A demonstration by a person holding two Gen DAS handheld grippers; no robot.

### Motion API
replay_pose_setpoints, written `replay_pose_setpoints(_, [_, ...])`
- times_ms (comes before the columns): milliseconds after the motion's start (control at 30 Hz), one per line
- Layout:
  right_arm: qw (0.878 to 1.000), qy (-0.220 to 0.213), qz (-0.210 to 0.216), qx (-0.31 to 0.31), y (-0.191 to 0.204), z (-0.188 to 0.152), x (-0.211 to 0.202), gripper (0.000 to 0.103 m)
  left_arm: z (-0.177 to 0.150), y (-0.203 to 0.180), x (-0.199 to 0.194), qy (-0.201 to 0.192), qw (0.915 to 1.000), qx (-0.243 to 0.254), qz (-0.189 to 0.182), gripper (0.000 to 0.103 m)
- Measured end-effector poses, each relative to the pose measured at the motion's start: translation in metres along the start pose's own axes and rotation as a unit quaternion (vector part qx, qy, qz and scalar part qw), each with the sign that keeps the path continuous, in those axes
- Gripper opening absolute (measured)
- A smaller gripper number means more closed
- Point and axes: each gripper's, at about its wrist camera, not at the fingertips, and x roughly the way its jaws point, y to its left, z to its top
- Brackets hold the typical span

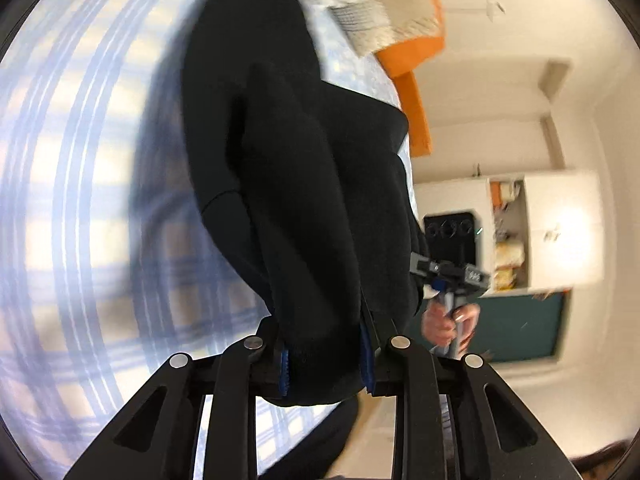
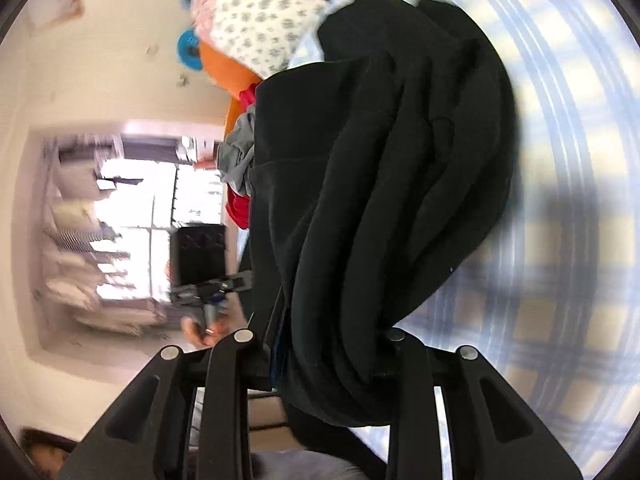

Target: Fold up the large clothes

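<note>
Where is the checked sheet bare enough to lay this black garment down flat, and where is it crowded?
Bare: checked sheet beside the black garment; the same stretch shows in the right wrist view. Crowded: bed's far end, with the spotted white cloth and the red and grey clothes.

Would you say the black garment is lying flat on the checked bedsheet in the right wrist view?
No, the black garment hangs bunched in folds from the right gripper, lifted above the checked bedsheet.

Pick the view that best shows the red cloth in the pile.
The right wrist view: the red cloth peeks out beside the black garment, under a grey piece. The left wrist view shows none of it.
</note>
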Motion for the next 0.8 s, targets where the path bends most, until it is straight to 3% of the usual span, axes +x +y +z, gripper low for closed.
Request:
replay_pose_setpoints(33, [1.0,-0.001,0.011,0.024,-0.014,-0.001,0.003,0.028,0.0,0.019,0.004,-0.001,0.9992,-0.034,-0.02,0.03])
replay_pose_setpoints(133, [0.997,-0.003,0.025,0.066,-0.036,-0.002,0.013,0.028,0.0,0.046,0.013,0.003,0.9964,-0.076,-0.038,0.03])
replay_pose_setpoints(367, [0.997,-0.022,0.039,0.069,-0.005,0.017,0.004,0.028,0.022,0.019,-0.008,-0.022,0.9956,-0.064,-0.064,0.03])
replay_pose_setpoints(600, [0.987,-0.069,0.096,0.11,0.02,0.078,-0.006,0.029,0.089,-0.013,-0.028,-0.07,0.9906,-0.078,-0.088,0.031])
replay_pose_setpoints(800, [0.974,-0.11,0.117,0.162,0.017,0.143,-0.001,0.032,0.166,0.002,-0.025,-0.096,0.9816,-0.14,-0.087,0.033])
